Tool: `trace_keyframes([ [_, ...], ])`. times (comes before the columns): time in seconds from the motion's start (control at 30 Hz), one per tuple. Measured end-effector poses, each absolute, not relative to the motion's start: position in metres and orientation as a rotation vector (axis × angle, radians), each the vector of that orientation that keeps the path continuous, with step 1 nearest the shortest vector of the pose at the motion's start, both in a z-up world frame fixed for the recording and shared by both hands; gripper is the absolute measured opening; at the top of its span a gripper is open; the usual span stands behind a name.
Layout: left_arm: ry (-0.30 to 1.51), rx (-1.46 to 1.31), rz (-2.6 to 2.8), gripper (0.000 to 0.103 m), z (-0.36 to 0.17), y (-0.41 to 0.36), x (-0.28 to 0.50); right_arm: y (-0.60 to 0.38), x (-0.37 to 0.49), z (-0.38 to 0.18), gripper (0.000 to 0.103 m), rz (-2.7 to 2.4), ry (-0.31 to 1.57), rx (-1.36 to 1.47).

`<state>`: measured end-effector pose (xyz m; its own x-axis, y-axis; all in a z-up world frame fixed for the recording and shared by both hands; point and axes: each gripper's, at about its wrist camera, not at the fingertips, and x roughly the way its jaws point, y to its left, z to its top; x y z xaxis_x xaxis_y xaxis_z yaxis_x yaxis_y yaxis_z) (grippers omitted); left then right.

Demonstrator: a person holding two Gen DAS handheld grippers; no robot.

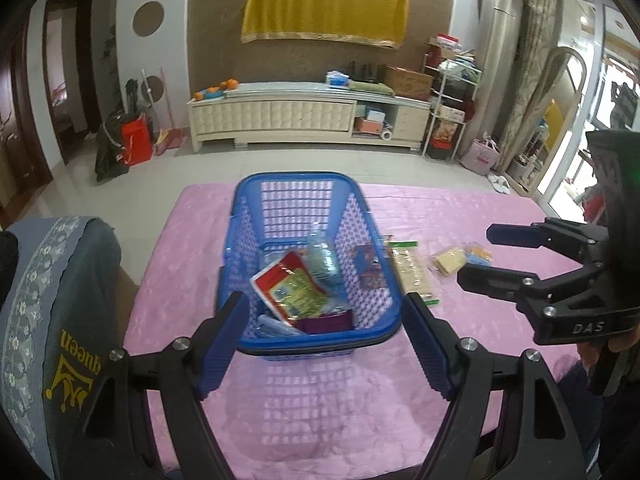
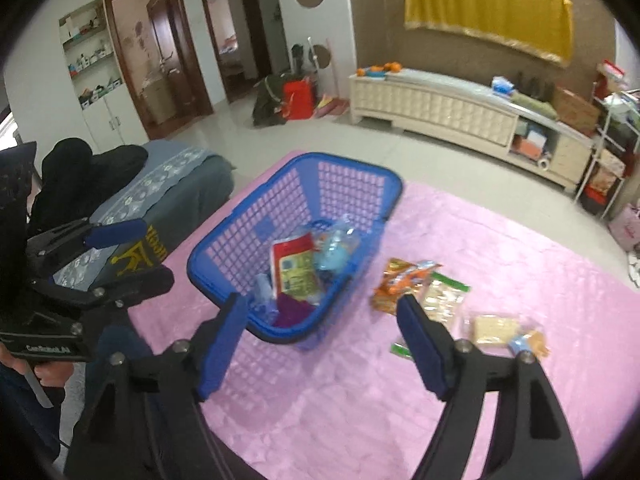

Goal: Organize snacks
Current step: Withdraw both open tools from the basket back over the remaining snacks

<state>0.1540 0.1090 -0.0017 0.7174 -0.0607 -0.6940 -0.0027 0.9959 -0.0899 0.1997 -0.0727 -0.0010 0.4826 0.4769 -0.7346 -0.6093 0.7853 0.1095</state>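
snacks are split up right now: a red and green packet (image 1: 294, 288), a clear bottle (image 1: 325, 258) and a purple pack (image 1: 326, 322) sit in the blue basket (image 1: 244, 216) on the pink-covered desk (image 1: 460, 320). an orange packet (image 2: 400, 280), a long cracker pack (image 2: 442, 298) and a small wrapped cracker (image 2: 496, 330) lie just beside the basket. left tool (image 1: 326, 340) and right tool (image 2: 320, 340) both hang above the desk, spread wide with nothing in them.
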Motion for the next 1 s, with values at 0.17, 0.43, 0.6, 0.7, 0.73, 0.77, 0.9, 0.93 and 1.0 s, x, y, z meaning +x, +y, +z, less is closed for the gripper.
trace_keyframes([
  [0.17,0.76,-0.067,-0.072,0.077,0.002,0.081,0.154,-0.101,0.191,0.007,0.086,0.633,0.825,-0.159],
  [0.43,0.761,-0.021,-0.126,0.082,0.002,0.043,0.165,-0.139,0.189,0.01,0.095,0.558,0.808,-0.129],
  [0.6,0.775,-0.015,-0.15,0.082,0.0,0.018,0.177,-0.173,0.187,0.01,0.103,0.491,0.789,-0.125],
  [0.7,0.786,-0.005,-0.167,0.082,-0.003,0.002,0.187,-0.191,0.191,0.009,0.103,0.469,0.793,-0.107],
  [0.73,0.791,-0.003,-0.171,0.082,-0.004,-0.004,0.19,-0.198,0.193,0.009,0.103,0.463,0.795,-0.101],
  [0.77,0.797,0.001,-0.176,0.082,-0.006,-0.011,0.195,-0.204,0.195,0.007,0.103,0.454,0.797,-0.097],
  [0.9,0.805,0.013,-0.172,0.082,-0.014,-0.031,0.209,-0.227,0.204,-0.002,0.103,0.409,0.8,-0.091],
  [0.93,0.809,0.018,-0.171,0.082,-0.016,-0.037,0.212,-0.233,0.206,-0.004,0.103,0.399,0.802,-0.086],
  [1.0,0.825,0.026,-0.171,0.082,-0.024,-0.048,0.222,-0.244,0.212,-0.01,0.103,0.383,0.808,-0.075],
])
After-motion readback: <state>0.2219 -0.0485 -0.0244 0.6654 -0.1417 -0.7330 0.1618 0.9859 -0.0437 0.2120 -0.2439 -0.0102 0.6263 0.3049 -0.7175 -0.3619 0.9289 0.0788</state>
